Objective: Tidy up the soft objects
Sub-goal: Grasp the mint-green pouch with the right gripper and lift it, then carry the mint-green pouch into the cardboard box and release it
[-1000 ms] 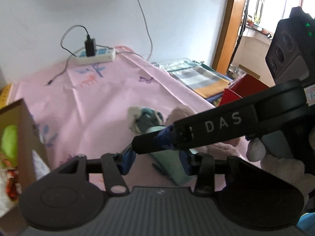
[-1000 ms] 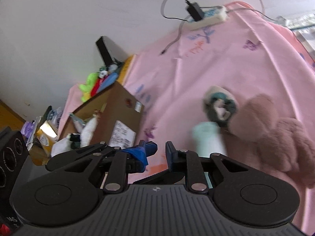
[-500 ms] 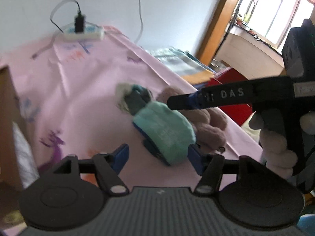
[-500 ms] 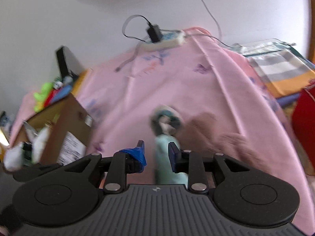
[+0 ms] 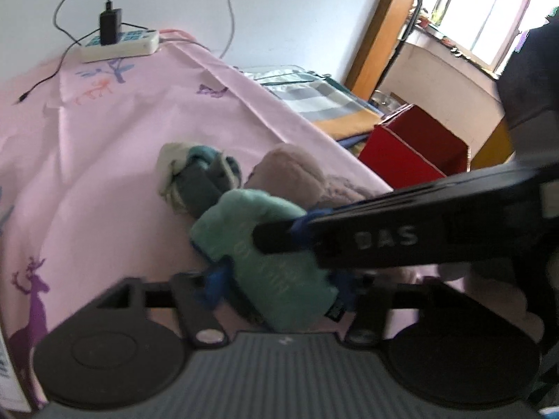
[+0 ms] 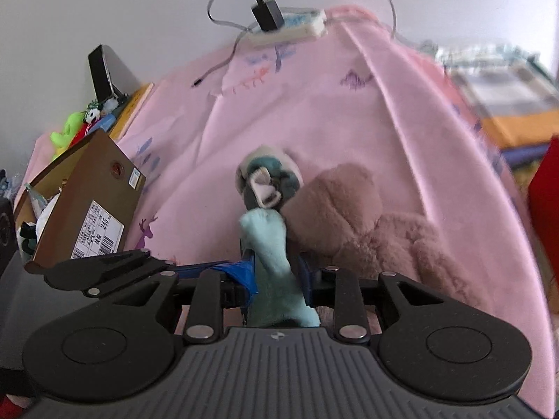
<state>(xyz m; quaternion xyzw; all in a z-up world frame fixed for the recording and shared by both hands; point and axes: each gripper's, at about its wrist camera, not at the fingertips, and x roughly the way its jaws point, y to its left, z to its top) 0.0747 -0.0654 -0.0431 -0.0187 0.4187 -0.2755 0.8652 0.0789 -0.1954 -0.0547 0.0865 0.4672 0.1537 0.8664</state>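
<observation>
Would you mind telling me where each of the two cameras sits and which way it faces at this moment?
Left wrist view: sits on the left gripper, looking down and forward over the pink sheet at the mint sock between its closing jaws; the right gripper crosses from the right.
Right wrist view: sits on the right gripper, looking down at the same mint sock between its closing jaws; the left gripper's finger enters from the left.
Shared: sock, brown plush toy, power strip.

Both grippers have come down onto the mint-green sock (image 5: 276, 255). A second ago it lay ahead of them; now the left gripper (image 5: 279, 284) straddles it, jaws closing, and the right gripper (image 6: 277, 272) seems to be closing on its edge, though blurred.
</observation>
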